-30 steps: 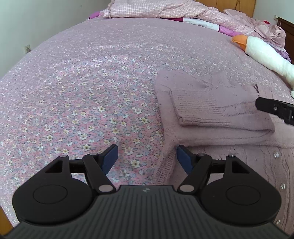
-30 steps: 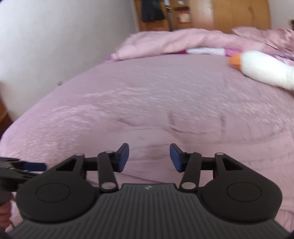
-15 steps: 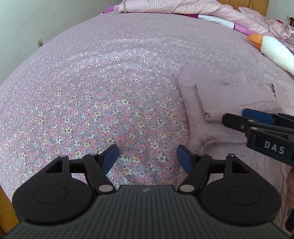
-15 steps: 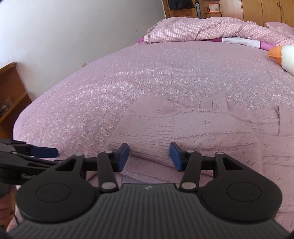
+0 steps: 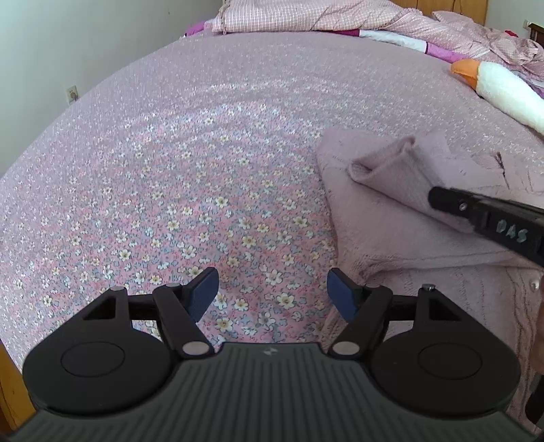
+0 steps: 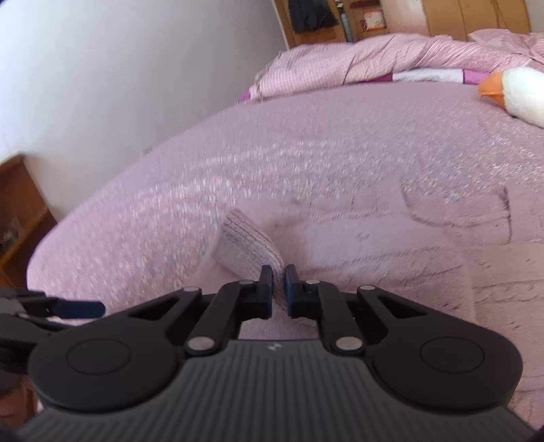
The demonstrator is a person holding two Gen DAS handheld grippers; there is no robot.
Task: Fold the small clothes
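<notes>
Left claw (image 5: pixel 272 292) hovering over floral bedspread (image 5: pixel 190 176), jaws standing wide, nothing between them. Right claw (image 6: pixel 278 289) having just closed, pinching folded sleeve (image 5: pixel 397 176) of pink knit cardigan (image 5: pixel 425 268), lifting sleeve cuff off garment. Cardigan lying on bed, right of left claw, buttons facing up. Beyond: white plush goose (image 5: pixel 503 91) resting near crumpled checked quilt (image 5: pixel 323 15) at head of bed.

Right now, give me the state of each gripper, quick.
Left gripper: open, nothing between its fingers, hovering over the bedspread.
Right gripper: jaws have just closed, pinching the folded sleeve of the pink sweater.
</notes>
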